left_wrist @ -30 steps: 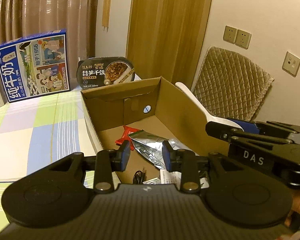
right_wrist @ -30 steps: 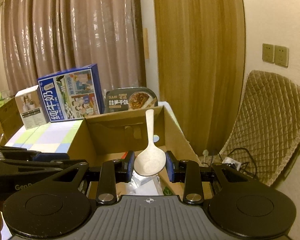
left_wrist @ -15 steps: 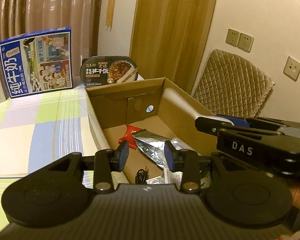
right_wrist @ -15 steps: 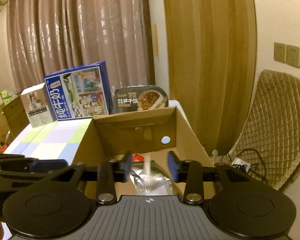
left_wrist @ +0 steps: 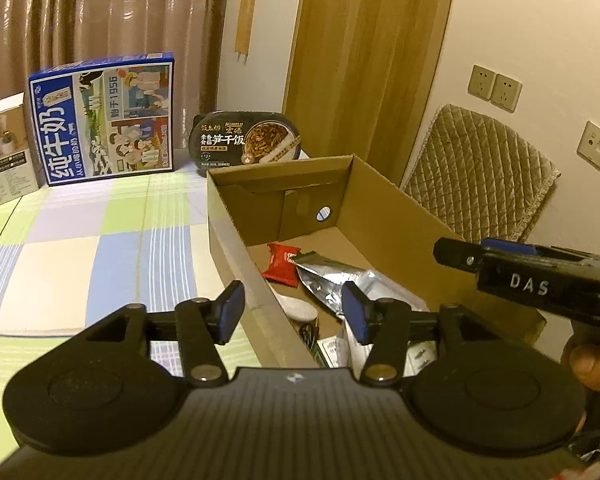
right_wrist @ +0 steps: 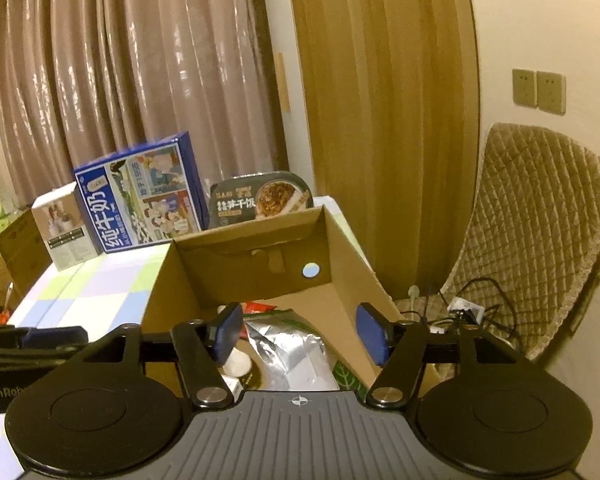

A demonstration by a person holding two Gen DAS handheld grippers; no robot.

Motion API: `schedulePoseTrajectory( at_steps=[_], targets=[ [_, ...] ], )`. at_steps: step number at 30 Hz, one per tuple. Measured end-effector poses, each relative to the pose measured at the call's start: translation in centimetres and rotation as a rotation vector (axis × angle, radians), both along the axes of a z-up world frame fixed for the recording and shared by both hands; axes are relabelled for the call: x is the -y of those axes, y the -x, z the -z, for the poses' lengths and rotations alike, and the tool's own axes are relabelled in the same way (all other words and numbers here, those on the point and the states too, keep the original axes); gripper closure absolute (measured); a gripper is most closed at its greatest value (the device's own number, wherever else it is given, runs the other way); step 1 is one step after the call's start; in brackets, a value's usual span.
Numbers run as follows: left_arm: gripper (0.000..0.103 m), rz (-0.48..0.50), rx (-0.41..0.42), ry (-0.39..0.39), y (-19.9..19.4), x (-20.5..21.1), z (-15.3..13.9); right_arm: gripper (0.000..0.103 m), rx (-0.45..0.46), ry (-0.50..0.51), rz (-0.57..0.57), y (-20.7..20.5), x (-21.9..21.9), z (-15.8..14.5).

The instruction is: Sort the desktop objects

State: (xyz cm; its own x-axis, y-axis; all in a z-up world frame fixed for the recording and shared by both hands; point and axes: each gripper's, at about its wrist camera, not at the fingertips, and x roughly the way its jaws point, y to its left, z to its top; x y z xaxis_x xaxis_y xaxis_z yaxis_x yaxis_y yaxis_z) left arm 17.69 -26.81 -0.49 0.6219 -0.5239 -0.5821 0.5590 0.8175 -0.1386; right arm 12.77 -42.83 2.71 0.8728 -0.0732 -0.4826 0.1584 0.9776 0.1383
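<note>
The open brown cardboard box (left_wrist: 384, 208) stands on the checked worktop (left_wrist: 80, 248). Inside, a white plastic rice spoon (left_wrist: 298, 309) lies by the near left wall, its handle running away along that wall. Both the left gripper (left_wrist: 292, 312) and the right gripper (right_wrist: 300, 334) tilt downward over the box, fingers opening, empty.

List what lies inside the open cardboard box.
Inside the cardboard box: a red packet, a silver pouch and a white spoon. The tongs hide its near end.
</note>
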Motion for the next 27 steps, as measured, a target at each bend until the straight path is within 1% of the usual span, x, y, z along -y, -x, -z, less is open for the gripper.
schedulePoseTrajectory(
  at_steps=[1, 2, 3, 4, 6, 8, 9, 11, 13, 16, 20, 22, 25, 27],
  targets=[
    [0.050, -0.004, -0.001, 0.001, 0.4, -0.2, -0.1, 0.037, 0.003, -0.001, 0.002, 0.3, -0.1, -0.3],
    [0.049, -0.006, 0.000, 0.003, 0.7, -0.4, -0.3, 0.032, 0.005, -0.003, 0.005, 0.6, -0.1, -0.6],
    [0.044, -0.009, 0.000, 0.006, 1.1, -0.5, -0.5, 0.029, 0.008, -0.004, 0.009, 1.1, -0.2, -0.9],
    [0.039, -0.013, -0.002, 0.011, 1.5, -0.7, -0.7, 0.023, 0.012, -0.003, 0.014, 1.5, -0.2, -1.2],
    [0.033, -0.015, -0.010, 0.021, 2.1, -1.1, -1.0, 0.011, 0.020, -0.001, 0.027, 2.5, -0.3, -1.8],
    [0.026, -0.014, -0.007, 0.022, 3.0, -1.2, -1.5, 0.005, 0.026, 0.001, 0.040, 3.6, -0.3, -2.4],
    [0.020, -0.015, -0.001, 0.021, 3.5, -1.3, -1.7, 0.002, 0.028, 0.001, 0.046, 4.0, -0.3, -2.6],
    [0.016, -0.013, 0.007, 0.024, 4.5, -1.6, -2.2, 0.002, 0.031, -0.003, 0.060, 5.1, -0.2, -3.0],
    [0.009, -0.012, 0.014, 0.026, 5.4, -1.8, -2.6, 0.002, 0.025, -0.017, 0.077, 6.2, 0.0, -3.5],
    [0.002, -0.021, 0.023, 0.034, 6.8, -2.3, -3.2, 0.002, 0.025, -0.035, 0.097, 7.9, 0.0, -4.1],
    [0.002, -0.055, 0.022, 0.050, 8.5, -3.1, -3.9, 0.002, 0.039, -0.051, 0.125, 10.5, 0.2, -4.9],
    [0.001, -0.064, 0.034, 0.053, 9.4, -3.4, -4.2, 0.002, 0.049, -0.043, 0.130, 11.9, 0.1, -5.2],
    [0.001, -0.083, 0.078, 0.021, 11.1, -3.6, -4.6, 0.002, 0.055, -0.039, 0.123, 13.6, -0.2, -5.6],
    [0.001, -0.095, 0.076, 0.018, 12.0, -3.8, -4.7, 0.002, 0.036, -0.046, 0.124, 14.5, -0.3, -5.6]
  ],
)
